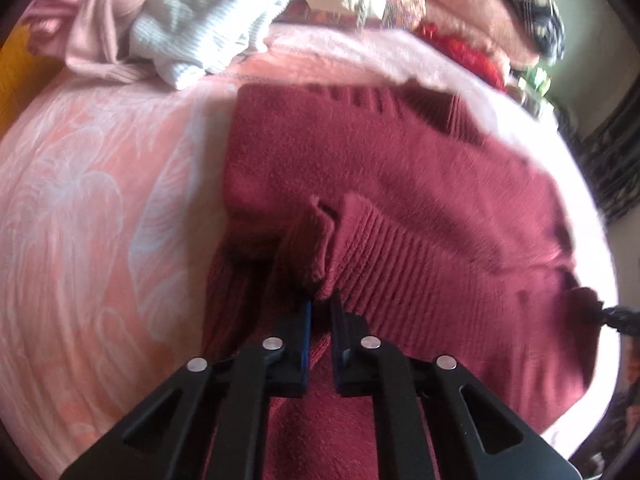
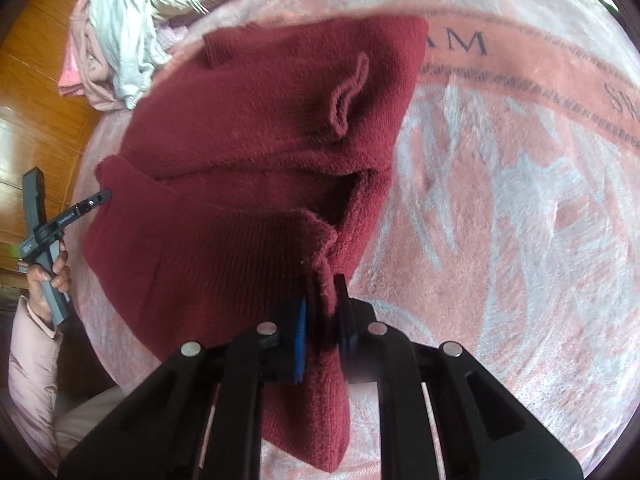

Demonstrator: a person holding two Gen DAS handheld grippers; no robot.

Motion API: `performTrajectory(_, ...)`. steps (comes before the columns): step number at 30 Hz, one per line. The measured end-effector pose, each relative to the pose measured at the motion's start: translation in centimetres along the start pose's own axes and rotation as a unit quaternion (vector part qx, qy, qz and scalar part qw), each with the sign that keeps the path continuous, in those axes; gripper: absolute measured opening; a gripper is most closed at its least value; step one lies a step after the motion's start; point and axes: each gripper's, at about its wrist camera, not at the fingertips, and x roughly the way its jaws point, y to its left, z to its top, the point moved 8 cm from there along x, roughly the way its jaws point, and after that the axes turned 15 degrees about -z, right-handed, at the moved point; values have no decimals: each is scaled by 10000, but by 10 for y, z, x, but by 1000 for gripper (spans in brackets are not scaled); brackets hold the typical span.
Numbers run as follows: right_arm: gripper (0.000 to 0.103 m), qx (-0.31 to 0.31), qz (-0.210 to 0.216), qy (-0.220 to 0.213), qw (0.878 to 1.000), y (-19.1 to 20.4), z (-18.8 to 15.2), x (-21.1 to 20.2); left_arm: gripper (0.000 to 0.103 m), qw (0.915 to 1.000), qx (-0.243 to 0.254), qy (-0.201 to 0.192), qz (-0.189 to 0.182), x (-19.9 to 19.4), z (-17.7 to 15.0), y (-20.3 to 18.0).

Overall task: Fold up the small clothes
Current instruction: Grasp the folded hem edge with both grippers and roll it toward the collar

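Pile of pale clothes (image 1: pixel 180 28) at far left, maroon knit sweater (image 1: pixel 400 168) spread on pink patterned blanket (image 1: pixel 80 200), left gripper (image 1: pixel 320 300) clamped on its ribbed hem, right gripper (image 2: pixel 324 300) pinching another hem corner.

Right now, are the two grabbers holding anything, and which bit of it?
Yes. Both pinch the dark red sweater. The left gripper is shut on a bunched ribbed edge, and the right gripper is shut on a fuzzy edge fold.
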Motion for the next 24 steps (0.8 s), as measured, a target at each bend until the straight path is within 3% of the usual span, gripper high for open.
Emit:
performTrajectory(6,10,36,245,-311,9992,-4,11,-26,7,9986,-2,-526,-71,-36,14,-8)
performTrajectory(13,10,178,330,-499,9981,-2,25,-32,7,9960,-176,-872,-104,-45,26,-7)
performTrajectory(24,5,425,343,-1193,9914,-13,84,-61,7,9838,-248,-1758,-237,-77,77,-18)
